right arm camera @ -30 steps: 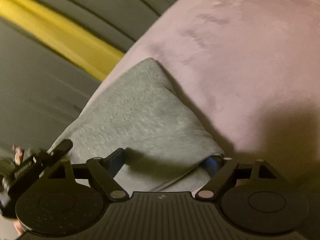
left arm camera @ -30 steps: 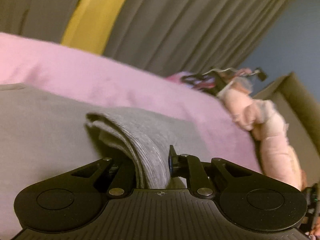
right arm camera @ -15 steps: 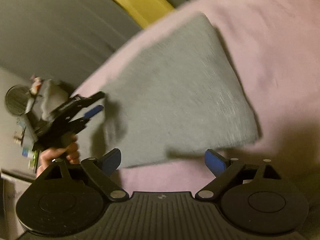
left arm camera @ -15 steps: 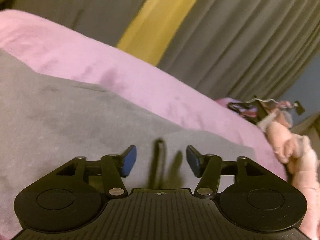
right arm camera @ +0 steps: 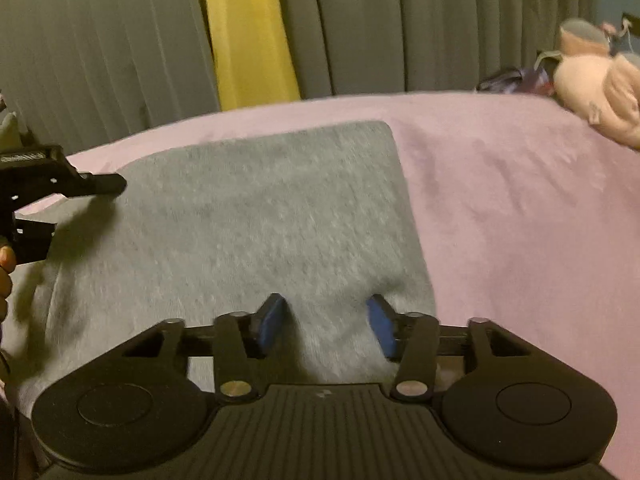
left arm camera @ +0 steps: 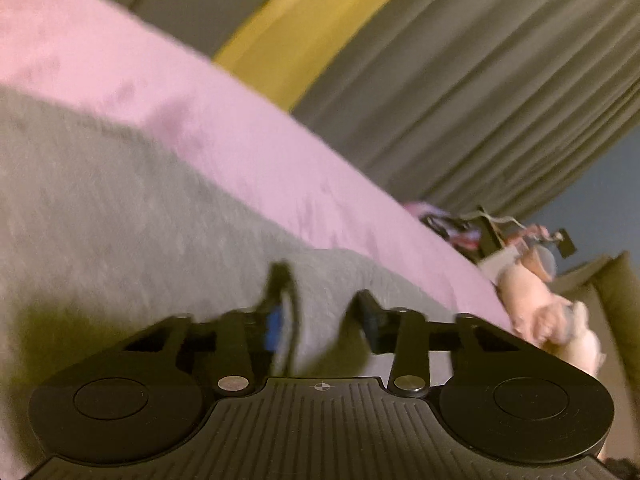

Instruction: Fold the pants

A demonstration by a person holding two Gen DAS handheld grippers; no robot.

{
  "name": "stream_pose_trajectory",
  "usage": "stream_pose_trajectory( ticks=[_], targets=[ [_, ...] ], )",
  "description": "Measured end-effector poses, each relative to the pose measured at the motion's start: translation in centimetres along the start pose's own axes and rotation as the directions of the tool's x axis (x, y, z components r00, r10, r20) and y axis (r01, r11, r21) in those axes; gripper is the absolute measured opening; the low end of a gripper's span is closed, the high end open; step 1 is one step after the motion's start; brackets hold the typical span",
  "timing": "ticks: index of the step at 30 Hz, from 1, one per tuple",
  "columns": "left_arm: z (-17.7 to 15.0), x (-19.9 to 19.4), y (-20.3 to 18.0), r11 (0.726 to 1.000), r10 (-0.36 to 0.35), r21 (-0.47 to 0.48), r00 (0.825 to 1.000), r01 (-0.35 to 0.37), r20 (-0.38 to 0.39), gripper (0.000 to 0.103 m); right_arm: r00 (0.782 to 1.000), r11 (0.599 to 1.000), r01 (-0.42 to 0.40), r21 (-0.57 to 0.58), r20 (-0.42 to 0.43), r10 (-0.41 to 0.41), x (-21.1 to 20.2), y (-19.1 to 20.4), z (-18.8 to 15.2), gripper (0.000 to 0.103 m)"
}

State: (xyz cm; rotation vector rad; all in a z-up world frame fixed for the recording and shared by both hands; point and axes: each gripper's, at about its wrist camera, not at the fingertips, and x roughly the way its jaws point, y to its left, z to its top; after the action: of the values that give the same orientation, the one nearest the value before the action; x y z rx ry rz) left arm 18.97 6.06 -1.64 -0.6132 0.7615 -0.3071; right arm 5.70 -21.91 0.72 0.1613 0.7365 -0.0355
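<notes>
Folded grey pants (right arm camera: 256,220) lie flat on a bed covered by a pink blanket (right arm camera: 520,208), forming a rough rectangle with its far right corner near the bed's middle. Behind the bed hang grey pleated curtains (right arm camera: 380,20) with a yellow strip (right arm camera: 248,32) between them; a patch of blue wall (left arm camera: 592,224) shows at one side. A pale pink plush toy (right arm camera: 596,84) and some tangled clutter rest at the bed's far edge. The right gripper (right arm camera: 326,326) hovers over the near edge of the pants, its jaws closing with fabric between them but not yet pinched. The left gripper (left arm camera: 320,320) is likewise closing over grey fabric, pads apart from it.
</notes>
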Motion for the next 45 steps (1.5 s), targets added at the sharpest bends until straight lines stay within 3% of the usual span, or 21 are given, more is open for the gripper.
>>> stream_pose_trajectory(
  ticks=[3, 8, 11, 13, 16, 18, 20, 24, 27, 29, 31, 33, 35, 37, 39, 41, 45],
  targets=[
    [0.1, -0.7, -0.9, 0.996, 0.060, 0.064, 0.994, -0.066, 0.091, 0.023, 1.000, 1.000, -0.013, 0.007, 0.022, 0.013, 0.2, -0.3, -0.3, 0.061],
    [0.4, -1.6, -1.1, 0.967, 0.219, 0.097, 0.965, -0.234, 0.147, 0.021, 0.999, 0.999, -0.001, -0.036, 0.043, 0.002, 0.9, 0.4, -0.7, 0.074],
    [0.7, -3.5, -0.7, 0.985, 0.136, 0.084, 0.979, -0.150, 0.148, 0.022, 0.999, 0.998, 0.001, -0.067, 0.052, 0.002, 1.4, 1.1, -1.0, 0.088],
    [0.3, -4.3, -1.4, 0.988, 0.068, 0.122, 0.983, -0.090, 0.173, 0.036, 0.998, 0.997, 0.000, -0.083, 0.058, 0.005, 1.9, 1.3, -0.8, 0.098],
    [-0.6, -3.9, -2.9, 0.975, -0.048, 0.220, 0.990, 0.017, 0.136, 0.053, 0.997, 0.995, 0.009, -0.096, 0.076, -0.001, 2.3, 1.4, -1.1, 0.099],
    [-1.1, -2.8, -3.6, 0.960, -0.084, 0.272, 0.994, 0.061, 0.073, 0.052, 0.996, 0.996, 0.004, -0.091, 0.086, 0.004, 2.1, 1.2, -1.3, 0.099],
    [-1.5, -3.4, -4.2, 0.949, -0.082, 0.312, 0.992, 0.047, 0.101, 0.052, 0.996, 0.996, 0.004, -0.089, 0.090, 0.005, 2.0, 1.1, -1.4, 0.099],
    [-1.1, -5.3, -4.2, 0.938, -0.196, 0.317, 0.969, 0.141, 0.148, 0.061, 0.995, 0.996, 0.003, -0.090, 0.098, 0.006, 2.0, 1.2, -1.6, 0.099],
    [-1.2, -6.1, -4.2, 0.941, -0.182, 0.319, 0.965, 0.114, 0.191, 0.061, 0.995, 0.996, 0.005, -0.092, 0.104, 0.005, 2.4, 1.4, -1.6, 0.099],
    [-1.3, -7.0, -4.3, 0.949, -0.179, 0.301, 0.950, 0.098, 0.255, 0.062, 0.994, 0.996, 0.003, -0.092, 0.106, 0.006, 3.3, 1.5, -1.7, 0.099],
    [-1.0, -7.7, -4.2, 0.947, -0.197, 0.303, 0.936, 0.105, 0.290, 0.070, 0.994, 0.996, 0.004, -0.091, 0.107, 0.006, 3.5, 1.5, -1.8, 0.099],
    [-0.7, -7.7, -4.2, 0.942, -0.221, 0.307, 0.939, 0.135, 0.263, 0.074, 0.994, 0.996, 0.003, -0.092, 0.110, 0.007, 3.7, 1.4, -2.0, 0.099],
    [-0.6, -6.5, -4.0, 0.943, -0.222, 0.285, 0.961, 0.170, 0.164, 0.077, 0.994, 0.996, 0.005, -0.093, 0.113, 0.006, 3.8, 1.4, -2.1, 0.099],
    [-0.6, -3.9, -3.6, 0.960, -0.125, 0.253, 0.992, 0.115, 0.025, 0.077, 0.993, 0.996, 0.003, -0.094, 0.116, 0.008, 3.8, 1.3, -2.2, 0.099],
    [-0.9, -2.0, -3.0, 0.965, 0.030, 0.262, 1.000, -0.030, 0.002, 0.071, 0.992, 0.996, -0.001, -0.091, 0.124, 0.013, 3.9, 1.2, -2.4, 0.099],
    [-0.5, -2.3, -2.7, 0.955, 0.144, 0.251, 0.986, -0.160, 0.079, 0.076, 0.991, 0.996, -0.001, -0.091, 0.130, 0.013, 4.0, 1.1, -2.5, 0.099],
    [2.0, -6.3, 0.4, 0.952, 0.293, 0.017, 0.929, -0.305, 0.227, 0.088, 0.990, 0.996, -0.005, -0.092, 0.139, 0.018, 4.3, 1.0, -2.8, 0.099]
  ],
)
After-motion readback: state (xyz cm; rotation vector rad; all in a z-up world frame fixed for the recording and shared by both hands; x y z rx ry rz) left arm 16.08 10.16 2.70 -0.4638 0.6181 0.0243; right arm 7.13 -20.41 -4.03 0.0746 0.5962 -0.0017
